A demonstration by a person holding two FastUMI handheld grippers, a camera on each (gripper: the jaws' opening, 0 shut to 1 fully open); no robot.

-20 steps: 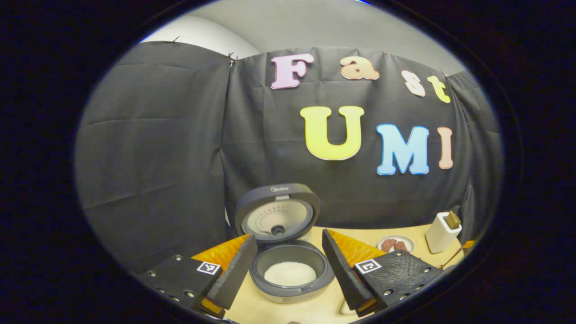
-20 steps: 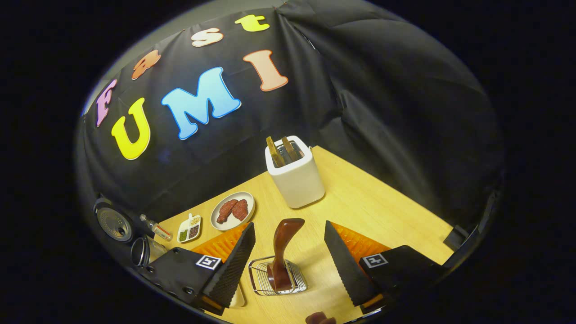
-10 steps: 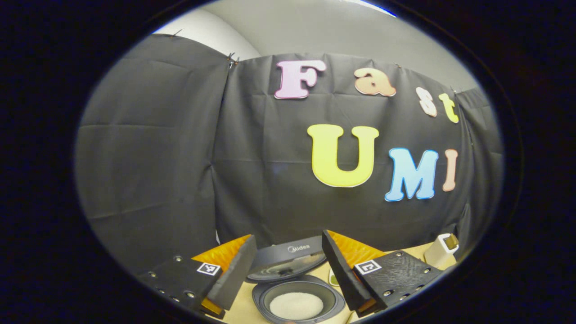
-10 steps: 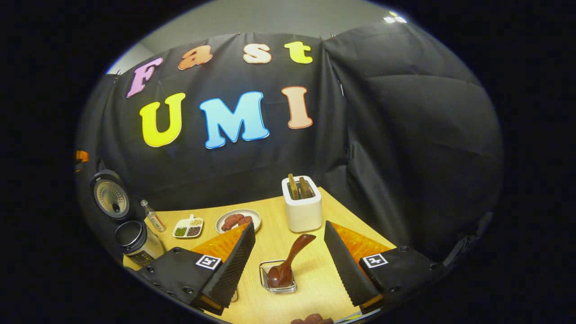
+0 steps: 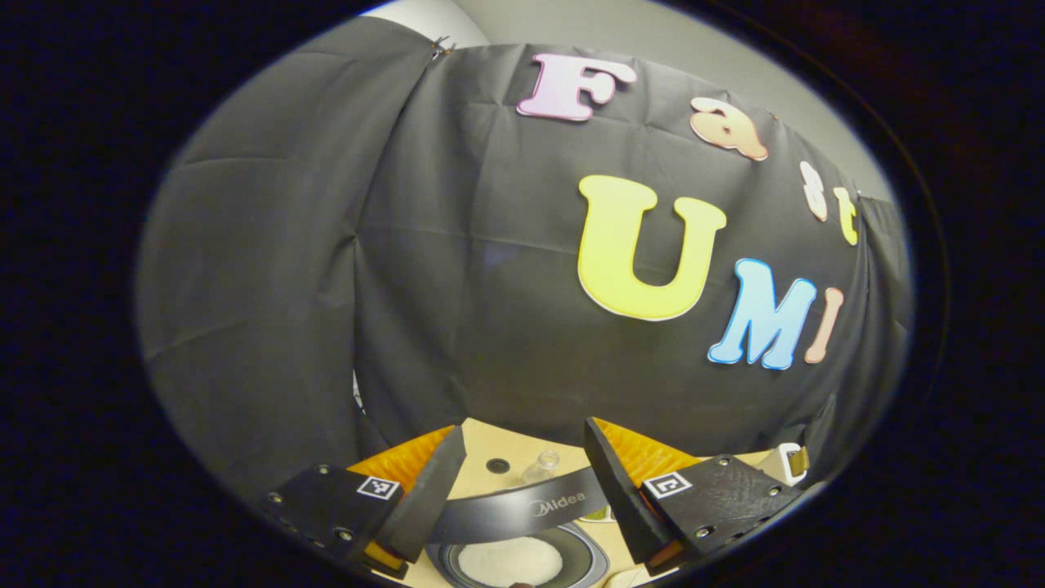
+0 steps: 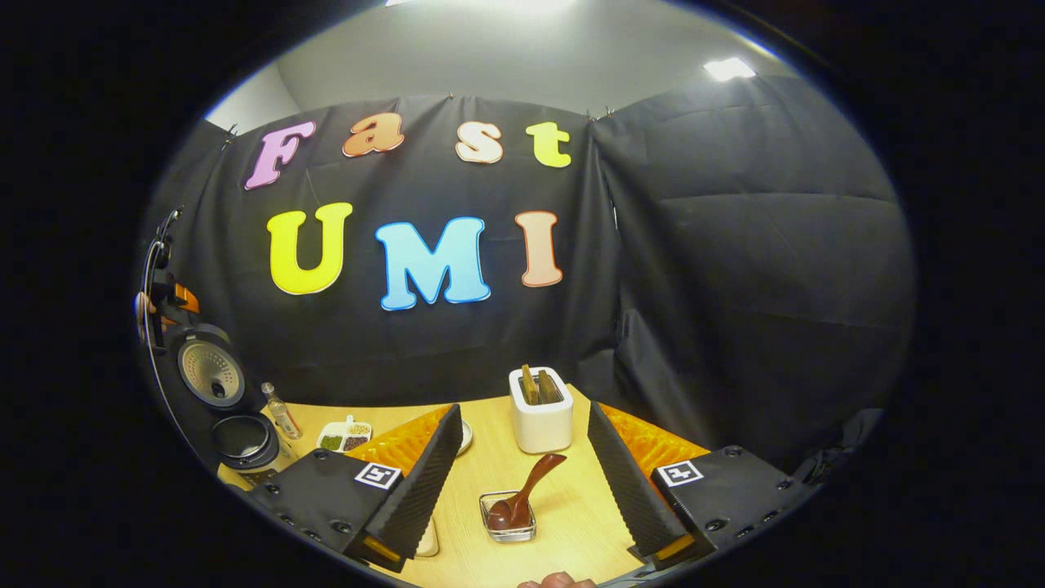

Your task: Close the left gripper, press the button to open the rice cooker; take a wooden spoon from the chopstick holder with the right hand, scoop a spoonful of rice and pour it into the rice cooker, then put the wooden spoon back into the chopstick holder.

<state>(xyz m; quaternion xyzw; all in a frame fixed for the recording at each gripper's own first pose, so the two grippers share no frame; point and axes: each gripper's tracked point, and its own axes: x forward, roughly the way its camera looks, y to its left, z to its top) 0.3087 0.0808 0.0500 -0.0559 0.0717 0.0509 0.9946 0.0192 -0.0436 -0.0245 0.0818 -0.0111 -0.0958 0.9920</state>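
Left gripper view: the left gripper [image 5: 518, 490] gapes wide, empty, over the open cooker [image 5: 522, 562] at bottom centre. Right gripper view: the right gripper [image 6: 522, 482] is spread wide, empty; the spoon [image 6: 522, 492] leans in the holder [image 6: 509, 527] between its fingers, low centre.

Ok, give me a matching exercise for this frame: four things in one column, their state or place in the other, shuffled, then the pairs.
Things:
1. rice cooker
2. spoon
3. right gripper
4. toaster

States or places:
A. open, holding nothing
B. leaning in the wire holder
C. lid up, white rice inside
D. white, standing by the back wall, two slices in its slots

Pairs: 1-C, 2-B, 3-A, 4-D
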